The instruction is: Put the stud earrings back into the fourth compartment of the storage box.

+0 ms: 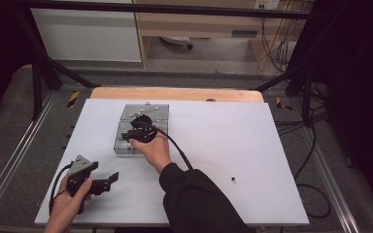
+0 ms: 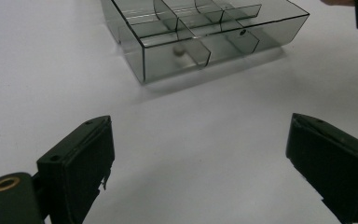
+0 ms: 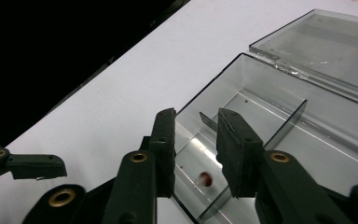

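Right gripper (image 3: pixel 196 154) fingers parted over the compartment box (image 3: pixel 279 116), what looks like a small bead (image 3: pixel 205 178) dropping below; lift straight up. Left gripper (image 2: pixel 200 168) fingers released.

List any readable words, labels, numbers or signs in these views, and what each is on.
No text can be read.
The clear box, its open lid and the white table carry no print.
The left gripper and right gripper carry no markings.
A pale plate on the wooden cabinet and a white box above it may bear labels, too small to read.
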Tool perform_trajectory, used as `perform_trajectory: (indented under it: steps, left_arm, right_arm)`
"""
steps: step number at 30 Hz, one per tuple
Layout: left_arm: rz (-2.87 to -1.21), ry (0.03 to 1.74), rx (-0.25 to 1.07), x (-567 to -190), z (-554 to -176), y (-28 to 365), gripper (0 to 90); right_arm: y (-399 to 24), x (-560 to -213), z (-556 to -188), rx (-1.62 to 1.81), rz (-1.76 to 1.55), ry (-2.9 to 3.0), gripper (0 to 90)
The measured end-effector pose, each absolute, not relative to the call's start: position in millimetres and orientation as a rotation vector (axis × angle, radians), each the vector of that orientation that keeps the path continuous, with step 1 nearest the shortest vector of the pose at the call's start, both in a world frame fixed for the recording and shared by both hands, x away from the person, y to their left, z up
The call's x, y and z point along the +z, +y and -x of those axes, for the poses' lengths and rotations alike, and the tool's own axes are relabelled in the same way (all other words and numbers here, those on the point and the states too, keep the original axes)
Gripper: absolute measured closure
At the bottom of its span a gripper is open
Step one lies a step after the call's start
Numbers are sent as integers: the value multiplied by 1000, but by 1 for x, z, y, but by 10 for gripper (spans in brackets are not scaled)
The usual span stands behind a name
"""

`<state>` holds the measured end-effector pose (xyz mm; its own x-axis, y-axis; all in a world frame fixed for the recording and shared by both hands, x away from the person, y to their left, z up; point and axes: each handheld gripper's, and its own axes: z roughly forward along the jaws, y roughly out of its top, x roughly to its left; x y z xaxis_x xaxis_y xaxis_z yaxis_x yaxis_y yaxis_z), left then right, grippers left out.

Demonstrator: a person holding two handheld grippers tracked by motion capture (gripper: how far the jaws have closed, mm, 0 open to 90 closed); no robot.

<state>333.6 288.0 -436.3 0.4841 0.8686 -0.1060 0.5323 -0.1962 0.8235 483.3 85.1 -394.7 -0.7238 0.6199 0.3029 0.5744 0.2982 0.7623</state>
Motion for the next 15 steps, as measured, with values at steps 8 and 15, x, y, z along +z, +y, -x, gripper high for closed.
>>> perform_trajectory:
  steps: [8,15]
  left_arm:
    - [-1877,1165,493,-437,-333,287,80]
    - [-1886,1163,493,-437,-333,286,80]
  right_arm:
    - [66,-377,-472,1447,-1158,2451,467]
    - [49,-367,-459,1387,-1144,2402,243]
